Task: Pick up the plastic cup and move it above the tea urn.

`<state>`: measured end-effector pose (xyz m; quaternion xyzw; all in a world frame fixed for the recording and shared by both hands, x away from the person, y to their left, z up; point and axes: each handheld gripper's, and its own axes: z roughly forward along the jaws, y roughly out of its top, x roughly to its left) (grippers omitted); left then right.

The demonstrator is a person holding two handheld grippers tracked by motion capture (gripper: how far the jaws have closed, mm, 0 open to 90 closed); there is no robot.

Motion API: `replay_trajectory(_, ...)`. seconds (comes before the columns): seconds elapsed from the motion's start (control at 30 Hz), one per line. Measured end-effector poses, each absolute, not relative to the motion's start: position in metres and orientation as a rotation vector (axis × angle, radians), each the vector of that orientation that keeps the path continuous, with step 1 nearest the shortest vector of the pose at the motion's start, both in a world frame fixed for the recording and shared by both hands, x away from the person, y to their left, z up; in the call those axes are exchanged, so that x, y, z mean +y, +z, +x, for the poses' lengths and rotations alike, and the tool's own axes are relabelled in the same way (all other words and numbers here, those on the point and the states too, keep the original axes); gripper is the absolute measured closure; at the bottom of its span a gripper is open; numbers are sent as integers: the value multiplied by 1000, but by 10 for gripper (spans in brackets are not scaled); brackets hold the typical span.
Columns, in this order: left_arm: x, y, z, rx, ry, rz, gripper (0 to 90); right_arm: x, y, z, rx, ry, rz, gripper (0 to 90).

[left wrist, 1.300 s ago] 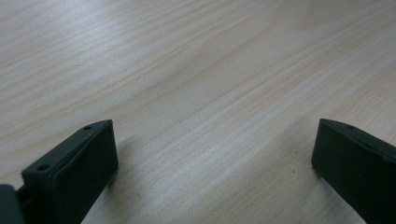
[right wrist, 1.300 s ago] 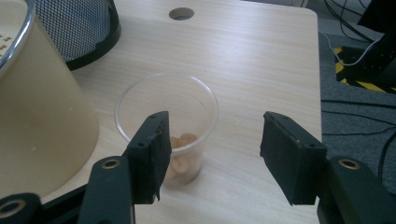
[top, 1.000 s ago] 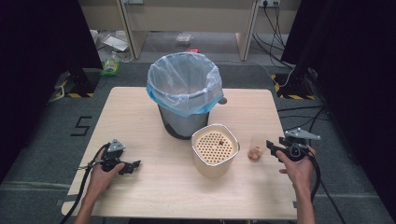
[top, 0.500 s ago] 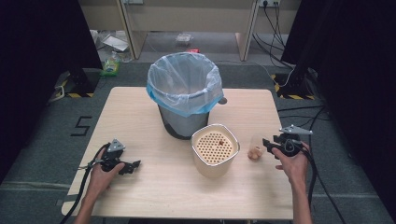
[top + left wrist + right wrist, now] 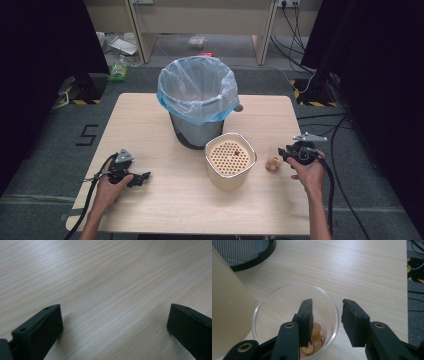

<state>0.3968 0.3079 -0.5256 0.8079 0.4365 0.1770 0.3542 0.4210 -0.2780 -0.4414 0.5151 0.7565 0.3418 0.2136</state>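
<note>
The right gripper (image 5: 325, 315) straddles the rim of the clear cup (image 5: 274, 305) with jaws part open, gripping nothing, while the left gripper (image 5: 112, 322) rests wide open on the table (image 5: 105, 277)

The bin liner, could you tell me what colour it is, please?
The bin liner is translucent pale blue, clearest in the high view.

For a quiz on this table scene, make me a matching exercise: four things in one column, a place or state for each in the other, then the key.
1. bin
2. clear cup
3. cream container
4. left claw

A. topped by a perforated insert
B. open over bare wood
C. lined with a pale blue bag
D. rim straddled by the right claw, food pieces inside

Pairs: 1-C, 2-D, 3-A, 4-B
</note>
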Motion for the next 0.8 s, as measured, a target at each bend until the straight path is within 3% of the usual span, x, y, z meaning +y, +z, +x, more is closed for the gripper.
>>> replay_trajectory(0.47, 308, -526, 397, 1129, 458, 2089, 0, -275, -445, 419, 2144, 1006, 1355, 844)
replay_trajectory(0.8, 308, -526, 397, 1128, 458, 2089, 0, -267, -432, 413, 2121, 981, 1237, 862)
